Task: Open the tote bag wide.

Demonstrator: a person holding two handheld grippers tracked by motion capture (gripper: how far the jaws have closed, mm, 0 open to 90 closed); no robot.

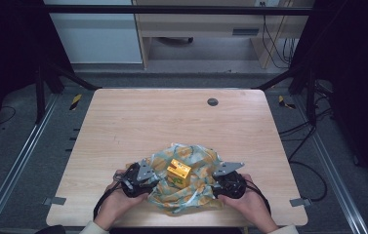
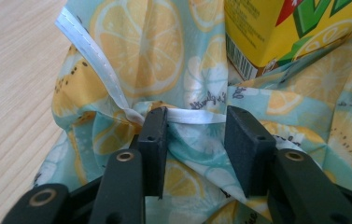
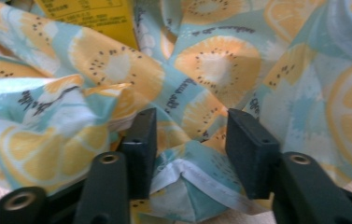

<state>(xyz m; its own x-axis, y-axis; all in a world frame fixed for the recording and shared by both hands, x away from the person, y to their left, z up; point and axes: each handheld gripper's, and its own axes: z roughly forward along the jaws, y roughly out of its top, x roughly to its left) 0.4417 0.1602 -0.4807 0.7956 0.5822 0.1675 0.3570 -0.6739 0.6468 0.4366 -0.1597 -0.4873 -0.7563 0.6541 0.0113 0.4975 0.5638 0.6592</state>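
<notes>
High view, 2 tools (image 1: 156, 181) (image 1: 214, 184) (jaws apart), cloth (image 1: 198, 192)

From my feed I see a light wooden table (image 1: 123, 122) with a round dark grommet (image 1: 213, 102) near its far edge. Grey floor (image 1: 20, 161) surrounds it, crossed by metal rails (image 1: 10, 175) and black cables (image 1: 303, 141). Beyond stand a pale wooden desk (image 1: 201, 24) and a white panel (image 1: 98, 34); the sides are dark.
</notes>
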